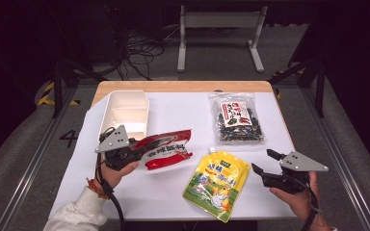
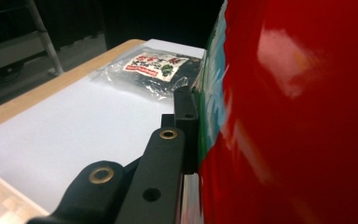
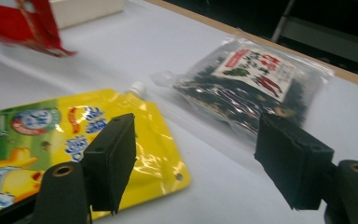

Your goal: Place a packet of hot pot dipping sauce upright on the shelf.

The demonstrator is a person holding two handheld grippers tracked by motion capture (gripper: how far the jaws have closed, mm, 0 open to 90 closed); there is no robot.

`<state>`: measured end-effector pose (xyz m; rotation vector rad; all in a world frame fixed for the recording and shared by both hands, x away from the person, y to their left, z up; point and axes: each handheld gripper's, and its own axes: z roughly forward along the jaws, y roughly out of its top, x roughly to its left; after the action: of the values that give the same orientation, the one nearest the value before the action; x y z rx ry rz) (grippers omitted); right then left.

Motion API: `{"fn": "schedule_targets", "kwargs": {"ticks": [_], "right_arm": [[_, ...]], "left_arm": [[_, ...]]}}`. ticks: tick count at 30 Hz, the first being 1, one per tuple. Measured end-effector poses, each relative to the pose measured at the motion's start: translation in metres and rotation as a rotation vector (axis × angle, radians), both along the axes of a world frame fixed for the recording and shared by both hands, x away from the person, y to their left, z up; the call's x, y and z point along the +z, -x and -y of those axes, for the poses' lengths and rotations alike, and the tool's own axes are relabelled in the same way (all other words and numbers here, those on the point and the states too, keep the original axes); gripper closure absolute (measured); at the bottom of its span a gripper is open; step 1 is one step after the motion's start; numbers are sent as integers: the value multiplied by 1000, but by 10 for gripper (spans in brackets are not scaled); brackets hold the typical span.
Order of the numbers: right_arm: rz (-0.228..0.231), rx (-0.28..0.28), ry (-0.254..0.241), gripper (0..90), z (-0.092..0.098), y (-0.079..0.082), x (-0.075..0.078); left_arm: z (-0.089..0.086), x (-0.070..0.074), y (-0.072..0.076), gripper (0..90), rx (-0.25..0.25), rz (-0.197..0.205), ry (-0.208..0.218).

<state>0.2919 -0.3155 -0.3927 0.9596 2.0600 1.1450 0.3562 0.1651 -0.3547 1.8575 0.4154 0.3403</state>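
Two grippers | left gripper (image 1: 134,149) fingers clamp red packet (image 1: 166,149) | right gripper (image 1: 266,160) fingers spread, empty

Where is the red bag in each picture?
High view: the red bag sits left of centre, held at its left end by the left claw.
Left gripper view: the red bag covers the right half, pressed against the claw's black jaw.
Right gripper view: a corner of the red bag is at the top left.
Shared landmark: the dark seaweed bag.
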Motion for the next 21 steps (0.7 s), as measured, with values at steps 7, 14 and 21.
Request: {"fn": "schedule_targets", "kwargs": {"ticks": [7, 14, 21], "right_arm": [[-47, -31, -47, 289, 13, -5, -12], [-78, -2, -66, 289, 6, -4, -18], [-90, 30, -41, 289, -4, -1, -21]], "left_arm": [[-18, 36, -7, 899, 53, 73, 29], [-45, 71, -31, 899, 146, 109, -6], [-63, 83, -63, 899, 216, 102, -52]]}}
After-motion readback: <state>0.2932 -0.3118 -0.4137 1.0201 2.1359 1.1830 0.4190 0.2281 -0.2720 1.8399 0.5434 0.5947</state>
